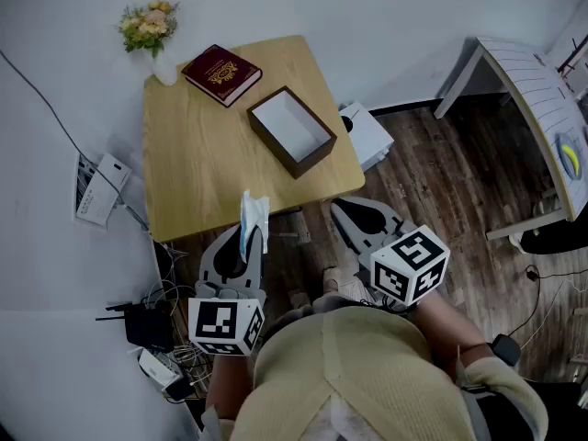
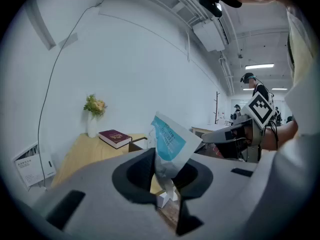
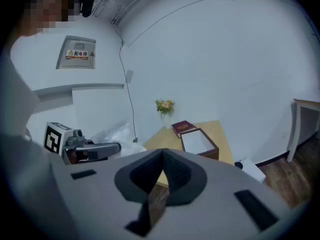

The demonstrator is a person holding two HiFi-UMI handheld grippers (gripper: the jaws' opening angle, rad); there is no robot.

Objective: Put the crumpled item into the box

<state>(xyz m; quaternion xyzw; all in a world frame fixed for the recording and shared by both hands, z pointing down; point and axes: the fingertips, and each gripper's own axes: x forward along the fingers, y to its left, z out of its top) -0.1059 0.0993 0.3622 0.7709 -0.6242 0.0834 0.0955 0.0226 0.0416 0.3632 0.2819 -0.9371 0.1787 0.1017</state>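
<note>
Packet, crumpled at its lower end, white with a teal printed panel, stands upright out of the left gripper; its fingers are closed on the creased bottom, so the flat upper part sticks up free; judged a low grip, so the thing can drop cleanly once released. Head view: packet sits off the near edge of the table, over the floor, well apart from the box; carry not yet made. Right gripper empty, fingers drawn together with nothing between; held beside the left one, likely just kept clear since one hand suffices. Box lies open side up, white inside, dark walls, nothing showing in it; set mid-table toward the right edge, an easy target from above. Count: one packet; one box; one red book; one vase of flowers, these last two at the far side, out of the path; two grippers.
</note>
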